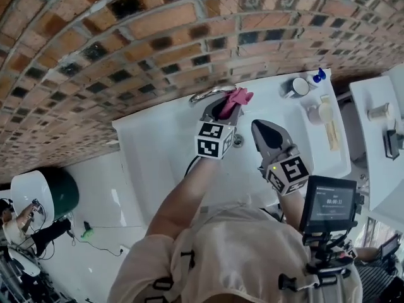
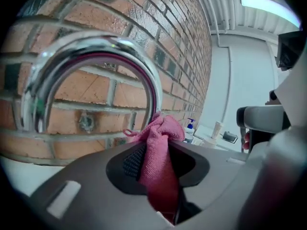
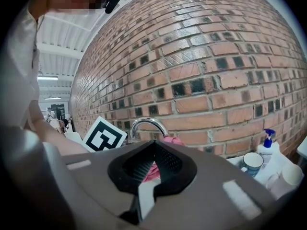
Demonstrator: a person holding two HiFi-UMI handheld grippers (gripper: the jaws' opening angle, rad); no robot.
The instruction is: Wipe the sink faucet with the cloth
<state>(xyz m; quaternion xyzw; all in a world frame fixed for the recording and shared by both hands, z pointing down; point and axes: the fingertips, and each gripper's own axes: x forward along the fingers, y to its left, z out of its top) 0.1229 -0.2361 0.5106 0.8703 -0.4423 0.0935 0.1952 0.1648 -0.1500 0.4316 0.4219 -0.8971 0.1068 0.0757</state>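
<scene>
Against the brick wall (image 1: 126, 36), which fills the upper half of the head view, stands one white sink (image 1: 158, 150). No brand or label can be read on anything there. The only writing is a row of pale digits, like a timer, on the dark screen (image 1: 331, 202) at the lower right, and it is too small to read with certainty. There are two grippers, and each carries one cube with black and white square markers. The left gripper (image 1: 228, 106) reaches to the one chrome faucet (image 1: 208, 93), a curved arch at the back of the sink. Its jaws are pinched on the one pink cloth (image 1: 238, 97). In the left gripper view the cloth (image 2: 160, 162) sits folded between the dark pads, and its bunched top lies against the end of the faucet (image 2: 96, 51). The right gripper (image 1: 257, 126) hangs over the basin, just beside the left one. Its jaws are pressed together with nothing between them; the pink seen past them in the right gripper view is the cloth (image 3: 170, 140) farther behind. On the sink's right ledge stand two cups, a mug (image 1: 297, 87) and a white cup (image 1: 322, 112), and one pump bottle (image 1: 317, 76) with a blue top.
</scene>
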